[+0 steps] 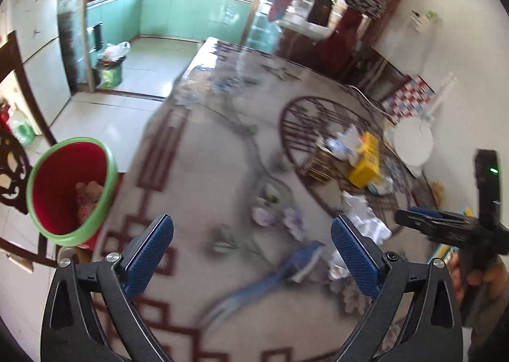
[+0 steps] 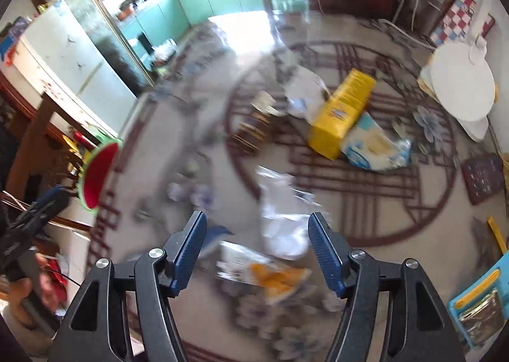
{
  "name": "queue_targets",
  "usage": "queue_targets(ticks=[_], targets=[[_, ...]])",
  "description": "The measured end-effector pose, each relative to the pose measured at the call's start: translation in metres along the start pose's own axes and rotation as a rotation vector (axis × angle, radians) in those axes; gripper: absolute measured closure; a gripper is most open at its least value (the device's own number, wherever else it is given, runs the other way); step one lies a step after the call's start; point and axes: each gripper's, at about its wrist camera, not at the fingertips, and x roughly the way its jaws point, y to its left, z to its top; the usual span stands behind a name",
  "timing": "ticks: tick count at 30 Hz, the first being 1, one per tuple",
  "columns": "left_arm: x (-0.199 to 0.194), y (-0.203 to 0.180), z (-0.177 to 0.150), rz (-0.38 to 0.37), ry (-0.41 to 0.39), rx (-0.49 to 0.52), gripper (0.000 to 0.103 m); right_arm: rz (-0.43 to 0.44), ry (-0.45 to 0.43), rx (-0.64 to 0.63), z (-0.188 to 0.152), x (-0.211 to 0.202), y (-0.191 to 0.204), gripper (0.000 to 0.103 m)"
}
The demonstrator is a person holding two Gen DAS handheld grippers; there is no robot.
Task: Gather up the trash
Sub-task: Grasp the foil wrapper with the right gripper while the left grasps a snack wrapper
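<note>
Hovering over the table (image 2: 197, 292), I am keeping my right gripper (image 2: 256, 250) spread wide and empty above crumpled white paper (image 2: 283, 222); my left gripper (image 1: 253, 250) is gaping too, gripping nothing.

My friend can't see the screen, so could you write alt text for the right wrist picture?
The open right gripper, holding nothing, points down at a patterned table strewn with trash: a snack wrapper and crumpled white paper nearest, a yellow box farther off. A red bin with a green rim stands at the left; the picture is motion-blurred.
</note>
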Motion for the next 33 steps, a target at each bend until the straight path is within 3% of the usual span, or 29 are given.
queue_targets(ticks=[8, 9, 10, 15, 20, 23, 27, 30, 32, 33], targets=[[0.007, -0.048, -0.029, -0.022, 0.058, 0.033, 0.003, 0.139, 0.176, 0.121, -0.004, 0.082, -0.042, 0.039], [0.008, -0.053, -0.032, -0.022, 0.062, 0.034, 0.003, 0.165, 0.174, 0.135, -0.006, 0.085, -0.045, 0.044], [0.009, -0.057, -0.035, -0.019, 0.066, 0.039, 0.003, 0.189, 0.162, 0.14, -0.008, 0.088, -0.048, 0.056], [0.019, -0.079, -0.047, -0.027, 0.096, 0.108, 0.003, 0.183, 0.051, 0.058, -0.009, 0.052, -0.046, 0.062], [0.055, -0.112, -0.06, -0.108, 0.171, 0.246, 0.003, 0.122, -0.049, 0.015, -0.013, 0.003, -0.047, 0.062], [0.086, -0.12, -0.067, -0.148, 0.237, 0.221, 0.003, 0.119, -0.064, 0.052, -0.019, -0.015, -0.059, 0.061], [0.109, -0.124, -0.067, -0.165, 0.269, 0.141, 0.004, 0.106, -0.071, 0.096, -0.03, -0.026, -0.073, 0.06], [0.119, -0.137, -0.069, -0.152, 0.291, 0.185, 0.021, 0.097, -0.063, 0.135, -0.038, -0.029, -0.084, 0.06], [0.125, -0.144, -0.073, -0.15, 0.315, 0.224, 0.048, 0.094, -0.059, 0.15, -0.041, -0.028, -0.088, 0.06], [0.127, -0.144, -0.074, -0.161, 0.328, 0.223, 0.053, 0.093, -0.057, 0.156, -0.043, -0.028, -0.09, 0.06]])
